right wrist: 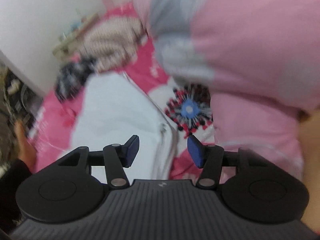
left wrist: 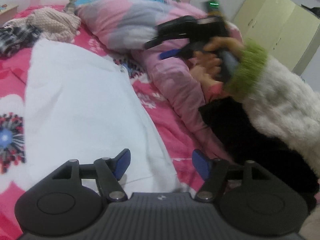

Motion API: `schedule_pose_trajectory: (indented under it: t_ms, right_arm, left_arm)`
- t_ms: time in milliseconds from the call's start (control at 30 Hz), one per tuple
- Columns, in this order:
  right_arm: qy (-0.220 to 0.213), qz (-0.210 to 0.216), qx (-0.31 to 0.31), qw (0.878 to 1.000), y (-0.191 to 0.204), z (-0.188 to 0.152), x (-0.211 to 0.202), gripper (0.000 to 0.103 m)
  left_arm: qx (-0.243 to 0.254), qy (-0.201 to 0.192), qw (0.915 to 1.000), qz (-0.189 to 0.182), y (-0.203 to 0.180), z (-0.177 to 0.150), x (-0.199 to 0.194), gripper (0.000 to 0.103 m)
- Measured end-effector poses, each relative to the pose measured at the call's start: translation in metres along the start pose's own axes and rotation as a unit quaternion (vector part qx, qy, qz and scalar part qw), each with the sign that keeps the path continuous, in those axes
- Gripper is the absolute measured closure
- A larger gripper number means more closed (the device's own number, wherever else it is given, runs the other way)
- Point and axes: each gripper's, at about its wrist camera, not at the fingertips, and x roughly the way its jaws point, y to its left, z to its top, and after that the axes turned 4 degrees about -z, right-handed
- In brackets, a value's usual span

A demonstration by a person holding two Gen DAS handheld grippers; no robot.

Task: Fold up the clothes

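Observation:
A white folded garment (left wrist: 80,108) lies flat on the pink flowered bedsheet (left wrist: 160,116). My left gripper (left wrist: 161,165) hovers over its near right edge, open, with nothing between its blue pads (left wrist: 122,164). In the left wrist view the right gripper (left wrist: 160,49) shows at upper right in a hand with a green fuzzy cuff (left wrist: 248,68), raised above the bed. In the right wrist view the same white garment (right wrist: 120,116) with its zipper edge lies below my right gripper (right wrist: 163,150), which is open and empty. That view is blurred.
A pink and grey quilt (left wrist: 128,24) is bunched along the back and right of the bed. A beige knit piece (left wrist: 54,22) and a black-and-white plaid one (left wrist: 14,38) lie at the upper left. A black garment (left wrist: 250,140) lies at right, and yellow cupboards (left wrist: 280,24) stand behind.

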Motion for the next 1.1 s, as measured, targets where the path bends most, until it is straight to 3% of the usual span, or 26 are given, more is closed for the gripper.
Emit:
schedule_pose_trajectory:
  t_ms: [133,267,333,467,600,633,667,700,733,767,900,1000,1100]
  right_arm:
    - [-0.086,0.032,0.028,0.995,0.018,-0.016,-0.077,0.048]
    - [-0.158,0.045,0.069,0.984,0.032,-0.065,-0.135,0.043]
    - [-0.178,0.031,0.072,0.981,0.038,-0.099,-0.15,0.043]
    - [-0.207,-0.021,0.046,0.977,0.062,-0.168,-0.162,0.043]
    - [-0.219,-0.065,0.035,0.973,0.067,-0.211,-0.17,0.043]
    - [-0.222,-0.068,0.037,0.972,0.065,-0.214,-0.173,0.043]
    - [-0.225,-0.07,0.039,0.971,0.062,-0.215,-0.175,0.043]
    - [-0.226,-0.072,0.041,0.971,0.06,-0.213,-0.176,0.043]
    - [-0.225,-0.077,0.042,0.97,0.058,-0.211,-0.175,0.043]
    - [-0.224,-0.081,0.043,0.97,0.056,-0.209,-0.175,0.043]
    - [-0.206,-0.084,0.05,0.974,0.055,-0.209,-0.165,0.043]
    - [-0.184,-0.088,0.045,0.978,0.059,-0.214,-0.159,0.044]
    - [-0.186,-0.099,0.043,0.977,0.06,-0.214,-0.161,0.044]
  left_arm:
    - [0.009,0.009,0.9998,0.012,0.004,-0.009,-0.011,0.034]
    - [0.054,0.05,0.9971,0.018,-0.008,-0.024,0.004,0.035]
    - [0.111,0.061,0.9915,0.032,-0.023,-0.032,0.015,0.036]
    - [0.22,0.071,0.9717,0.05,-0.051,-0.054,0.034,0.036]
    - [0.255,0.064,0.9635,0.048,-0.068,-0.063,0.049,0.036]
    - [0.261,0.059,0.9624,0.049,-0.071,-0.064,0.055,0.039]
    - [0.263,0.058,0.9619,0.049,-0.072,-0.065,0.061,0.051]
    - [0.255,0.059,0.9638,0.05,-0.07,-0.064,0.066,0.06]
    - [0.245,0.061,0.9661,0.051,-0.068,-0.063,0.071,0.081]
    - [0.226,0.061,0.9709,0.053,-0.063,-0.059,0.073,0.094]
    - [0.107,0.037,0.9935,0.012,-0.025,-0.036,0.054,0.096]
    - [0.053,0.027,0.9981,-0.016,0.002,-0.023,0.036,0.097]
    - [0.052,0.029,0.9971,-0.046,0.01,-0.021,0.03,0.097]
